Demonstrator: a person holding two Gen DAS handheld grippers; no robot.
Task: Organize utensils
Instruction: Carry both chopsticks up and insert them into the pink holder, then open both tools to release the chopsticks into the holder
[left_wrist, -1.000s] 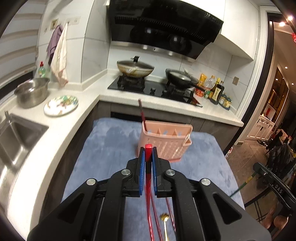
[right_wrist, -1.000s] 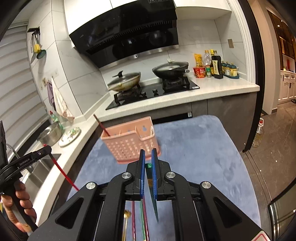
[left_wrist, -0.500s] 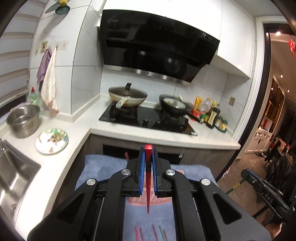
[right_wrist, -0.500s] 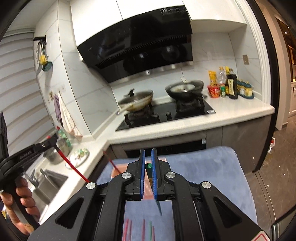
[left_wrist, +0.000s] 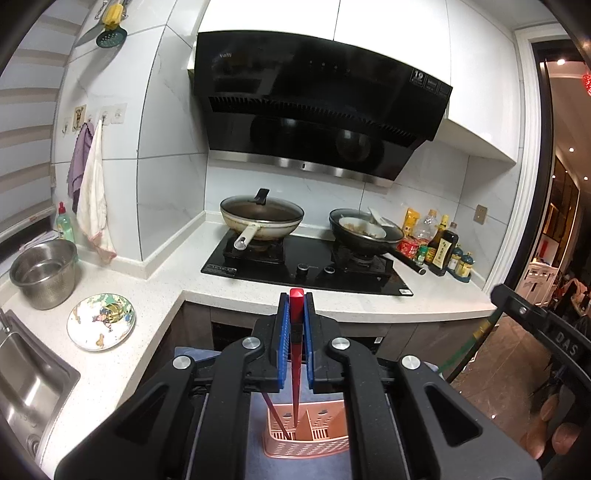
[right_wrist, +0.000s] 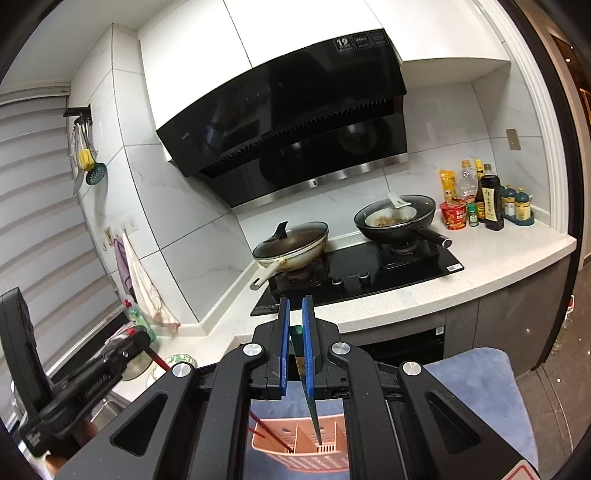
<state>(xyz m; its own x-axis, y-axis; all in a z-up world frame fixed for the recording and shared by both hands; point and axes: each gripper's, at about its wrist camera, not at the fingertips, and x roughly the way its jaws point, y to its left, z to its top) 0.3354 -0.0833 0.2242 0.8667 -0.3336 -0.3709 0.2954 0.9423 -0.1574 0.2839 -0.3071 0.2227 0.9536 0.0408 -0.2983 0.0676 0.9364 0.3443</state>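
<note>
My left gripper (left_wrist: 296, 306) is shut on a red chopstick (left_wrist: 295, 369) that hangs down with its tip inside the left part of the pink slotted utensil basket (left_wrist: 306, 441). A dark red chopstick (left_wrist: 275, 419) leans in that same part. My right gripper (right_wrist: 294, 314) is shut on a green chopstick (right_wrist: 308, 391) whose tip reaches into the basket (right_wrist: 295, 456) right of its divider. The left gripper (right_wrist: 92, 373) with its red stick also shows at the left of the right wrist view.
The basket stands on a blue-grey mat (right_wrist: 476, 391). Behind it runs the white counter (left_wrist: 424, 299) with a black hob (left_wrist: 306, 264), two pans, sauce bottles (left_wrist: 441, 247), a patterned plate (left_wrist: 100, 320), a steel pot (left_wrist: 44, 271) and a sink (left_wrist: 26, 384).
Both grippers have risen and tilted up, so the view lifted from the mat to the hob and hood. Both held chopsticks now hang tip-down into the basket.
</note>
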